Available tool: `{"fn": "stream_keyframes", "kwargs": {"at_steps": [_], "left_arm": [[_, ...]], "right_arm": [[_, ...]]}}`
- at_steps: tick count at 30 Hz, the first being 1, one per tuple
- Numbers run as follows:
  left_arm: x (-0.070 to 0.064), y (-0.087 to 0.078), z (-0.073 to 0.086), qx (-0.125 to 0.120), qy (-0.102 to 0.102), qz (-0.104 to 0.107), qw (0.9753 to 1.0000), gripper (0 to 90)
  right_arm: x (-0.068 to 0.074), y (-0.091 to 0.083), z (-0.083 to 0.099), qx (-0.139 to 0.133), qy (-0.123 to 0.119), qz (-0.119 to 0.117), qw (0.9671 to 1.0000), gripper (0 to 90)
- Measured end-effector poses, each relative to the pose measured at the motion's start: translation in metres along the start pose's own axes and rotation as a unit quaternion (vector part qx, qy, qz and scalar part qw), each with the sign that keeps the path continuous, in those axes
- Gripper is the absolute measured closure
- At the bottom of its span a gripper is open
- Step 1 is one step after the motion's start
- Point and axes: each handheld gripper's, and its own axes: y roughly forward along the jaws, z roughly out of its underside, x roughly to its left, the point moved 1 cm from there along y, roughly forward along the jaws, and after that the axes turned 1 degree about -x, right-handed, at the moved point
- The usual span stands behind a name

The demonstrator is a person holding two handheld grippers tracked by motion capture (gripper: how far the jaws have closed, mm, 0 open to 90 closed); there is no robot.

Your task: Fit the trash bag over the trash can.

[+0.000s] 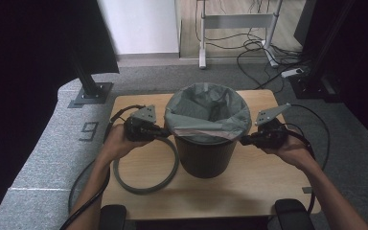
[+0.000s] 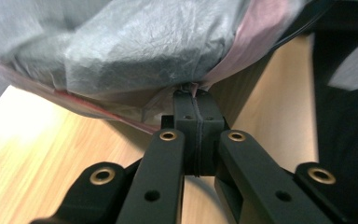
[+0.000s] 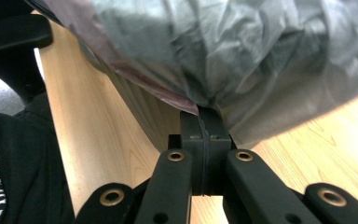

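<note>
A dark round bin (image 1: 206,155) stands mid-table, lined with a grey plastic bag (image 1: 206,112) whose edge, trimmed in pink, folds over the rim. My left gripper (image 1: 167,130) is at the bin's left side, shut on the bag's hanging edge (image 2: 186,91). At the bin's right side my right gripper (image 1: 242,140) is shut on the bag's edge (image 3: 200,109) too. In both gripper views the jaws are pressed together with the thin film pinched at their tips. A grey ring (image 1: 146,184) lies flat on the table left of the bin.
The small wooden table (image 1: 249,184) has black chair armrests (image 1: 292,211) at its near edge. Grey carpet surrounds it. A black stand base (image 1: 92,93) sits at the far left; cables and a power strip (image 1: 292,73) lie on the floor at the far right.
</note>
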Motion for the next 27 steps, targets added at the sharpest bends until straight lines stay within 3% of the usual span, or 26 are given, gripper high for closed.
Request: {"fn": "stream_keyframes", "kwargs": {"at_steps": [4, 8, 14, 18, 19, 22, 24, 27], "left_arm": [[-0.003, 0.012, 0.002, 0.032, 0.021, -0.012, 0.9992, 90.0], [-0.002, 0.015, 0.002, 0.024, 0.017, -0.005, 0.9996, 90.0], [0.0, 0.004, 0.0, -0.018, -0.002, 0.023, 0.9996, 86.0], [-0.003, 0.006, 0.004, -0.023, 0.002, 0.02, 0.9995, 87.4], [-0.004, 0.008, 0.004, -0.02, 0.006, 0.015, 0.9997, 89.6], [-0.008, 0.025, 0.007, 0.034, 0.014, 0.001, 0.9993, 90.0], [-0.006, 0.037, 0.014, 0.055, 0.01, 0.0, 0.9984, 90.0], [0.0, 0.038, 0.018, 0.041, -0.006, 0.017, 0.999, 90.0]], "right_arm": [[0.003, -0.004, -0.003, -0.014, -0.004, -0.009, 0.9999, 88.4], [0.003, -0.007, -0.001, -0.027, 0.0, -0.014, 0.9995, 88.5], [0.001, 0.006, 0.008, 0.012, 0.003, 0.006, 0.9999, 88.7], [-0.002, 0.013, 0.014, 0.004, 0.017, 0.001, 0.9999, 88.7], [-0.001, 0.013, 0.013, 0.005, 0.016, 0.003, 0.9999, 88.7], [0.001, 0.009, 0.009, -0.001, 0.011, 0.001, 0.9999, 88.6], [0.003, 0.004, 0.006, -0.01, 0.007, -0.003, 0.9999, 88.7], [0.003, 0.004, 0.007, -0.008, 0.011, 0.0, 0.9999, 88.7]]}}
